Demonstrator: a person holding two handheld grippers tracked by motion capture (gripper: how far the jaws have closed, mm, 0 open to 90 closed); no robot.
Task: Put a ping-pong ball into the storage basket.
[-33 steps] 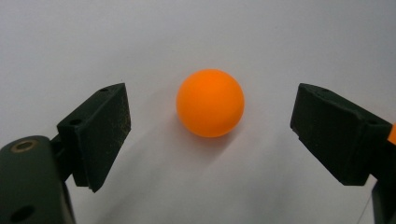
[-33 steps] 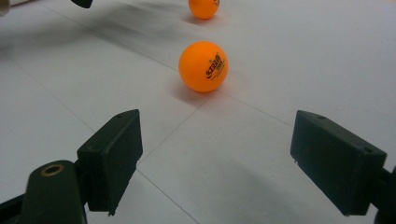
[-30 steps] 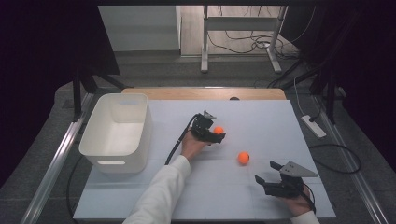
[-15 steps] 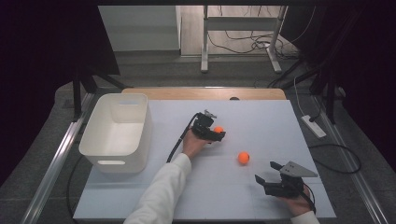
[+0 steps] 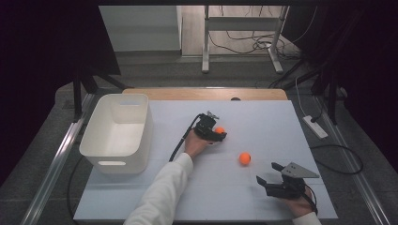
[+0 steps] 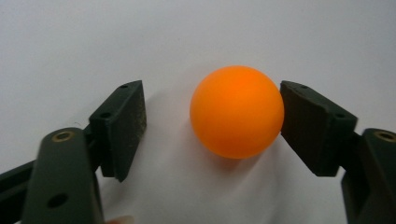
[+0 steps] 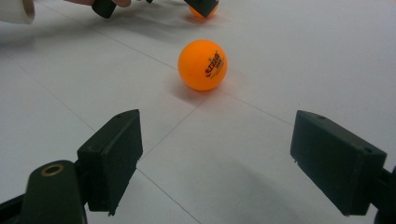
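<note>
Left tool closing around orange ball beside white bin.

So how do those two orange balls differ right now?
The far ball sits between the jaws of the left gripper, which have just been closing; one pad looks to touch it, the other stands apart. The near ball lies free on the table, ahead of the open right gripper. The near ball shows printed lettering; the far ball's visible side is plain. Both are orange, round and look alike in size.
</note>
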